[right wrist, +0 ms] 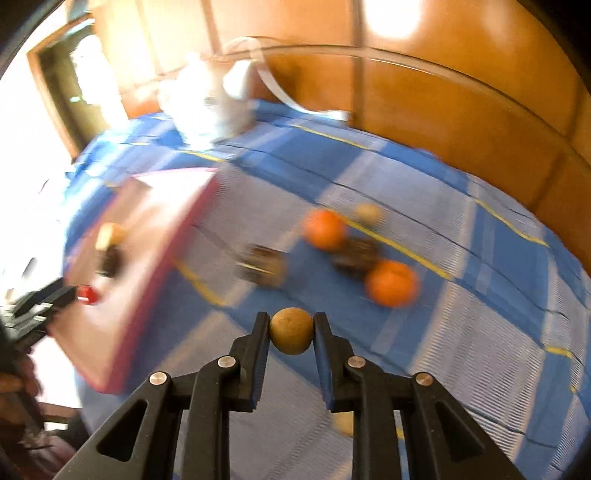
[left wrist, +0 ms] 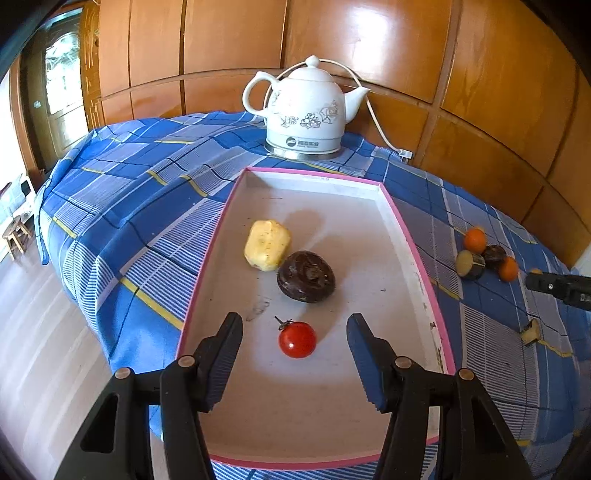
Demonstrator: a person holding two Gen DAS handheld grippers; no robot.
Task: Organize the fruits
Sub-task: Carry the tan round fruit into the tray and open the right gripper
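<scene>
between the right gripper fingers sits a tan round fruit, above open cloth.

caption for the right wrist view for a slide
Right gripper shut on a small tan round fruit above the blue checked cloth, oranges blurred beyond.

Bright daylight, heavy fisheye bending

Left view sharp, glare on wood panels; right view motion-blurred, window blown out.
</scene>
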